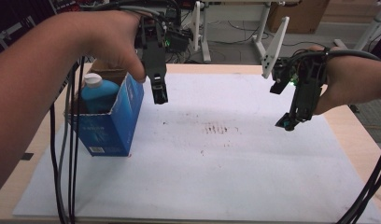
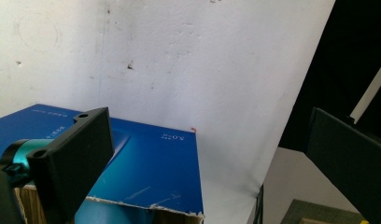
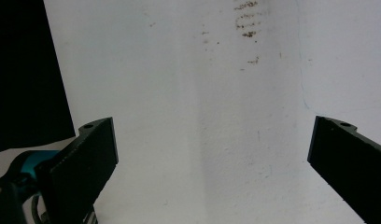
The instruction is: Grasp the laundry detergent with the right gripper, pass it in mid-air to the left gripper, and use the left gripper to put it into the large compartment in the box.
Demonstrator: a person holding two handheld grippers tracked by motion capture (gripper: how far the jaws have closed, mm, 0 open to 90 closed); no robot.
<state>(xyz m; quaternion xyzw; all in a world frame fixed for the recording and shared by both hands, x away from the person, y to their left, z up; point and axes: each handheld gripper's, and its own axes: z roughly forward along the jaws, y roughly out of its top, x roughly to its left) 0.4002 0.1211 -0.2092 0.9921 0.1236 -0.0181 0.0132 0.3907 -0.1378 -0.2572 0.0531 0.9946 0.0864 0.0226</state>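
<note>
A blue carton (image 1: 111, 119) stands open-topped at the left of the white sheet (image 1: 202, 177). Inside it is a blue bottle (image 1: 97, 95) with a white cap (image 1: 93, 80). My left gripper (image 1: 159, 95) hangs in the air just right of the carton's top edge, pointing down. In the left gripper view its jaws stand wide apart, my left gripper (image 2: 205, 123) open and empty, with the carton's blue side (image 2: 151, 168) beneath. My right gripper (image 1: 286, 122) hovers low over the sheet at the right. In its own view my right gripper (image 3: 212, 128) is open with bare sheet between the jaws.
Dark smudges (image 1: 216, 128) mark the sheet's middle. Black cables (image 1: 69, 154) hang at the left and more cables (image 1: 370, 191) at the lower right. White table legs (image 1: 275, 46) stand beyond the far edge. The wooden table (image 1: 352, 135) shows around the sheet.
</note>
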